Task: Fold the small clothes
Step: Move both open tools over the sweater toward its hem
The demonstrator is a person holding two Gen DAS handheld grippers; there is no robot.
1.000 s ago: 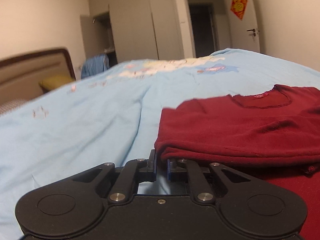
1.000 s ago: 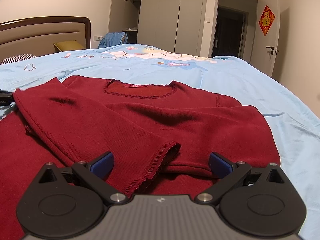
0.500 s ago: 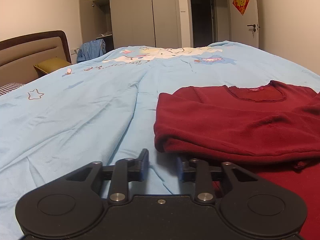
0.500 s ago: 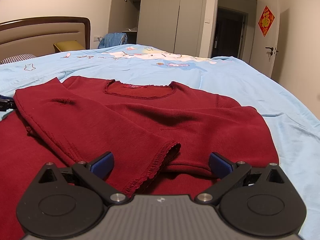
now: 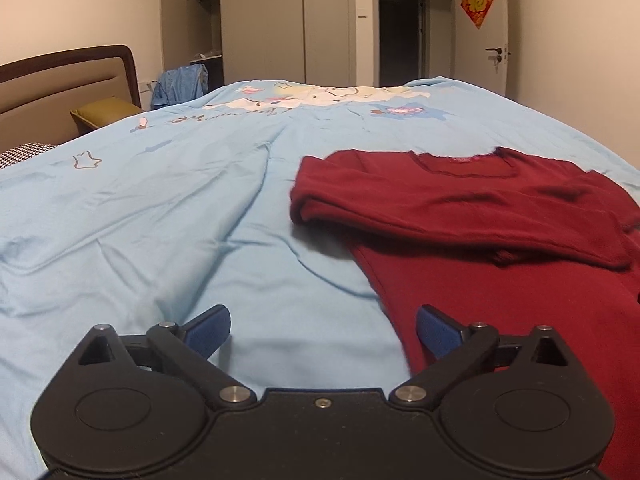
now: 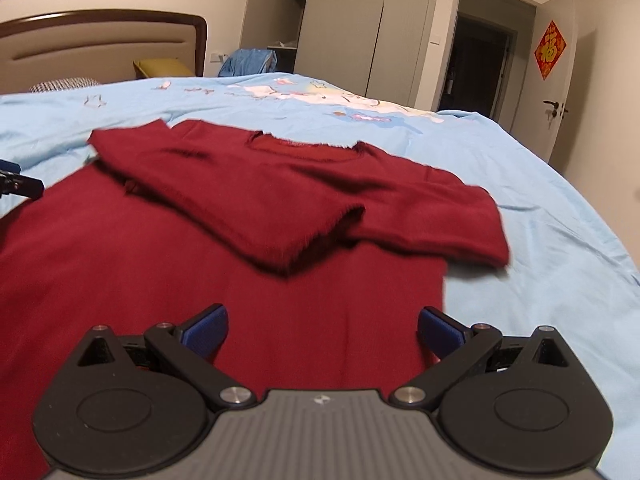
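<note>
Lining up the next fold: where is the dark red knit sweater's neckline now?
In the right wrist view, the neckline lies centre, at the sweater's far end towards the wardrobe, beyond both folded-in sleeves.

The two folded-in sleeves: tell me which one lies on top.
The sleeve folded in from the left-gripper side lies on top. Its frayed cuff crosses over the sleeve from the other side, which is tucked beneath it where they meet, on the red sweater.
</note>
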